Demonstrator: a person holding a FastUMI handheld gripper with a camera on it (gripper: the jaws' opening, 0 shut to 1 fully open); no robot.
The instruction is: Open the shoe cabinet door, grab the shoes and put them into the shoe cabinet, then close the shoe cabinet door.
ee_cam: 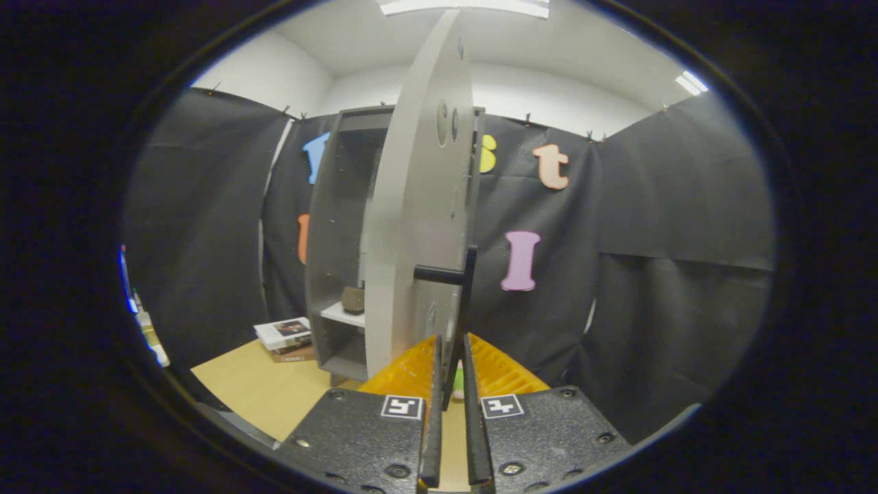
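My gripper (pixel 451 357) is clamped on the black handle (pixel 466 295) of the cabinet door (pixel 418 219), which stands open. Books (pixel 287 336) lie at the table's (pixel 260 391) far edge beside the cabinet (pixel 336 226). A small green thing between my fingers is hard to make out.

The shoe cabinet (pixel 336 274) beyond the gripper (pixel 451 353) is grey, as is its door (pixel 418 226), which carries a black handle (pixel 461 302) running down between the fingers. The tabletop (pixel 254 387) is pale tan. A brownish shoe (pixel 352 300) sits on a white shelf (pixel 343 315).
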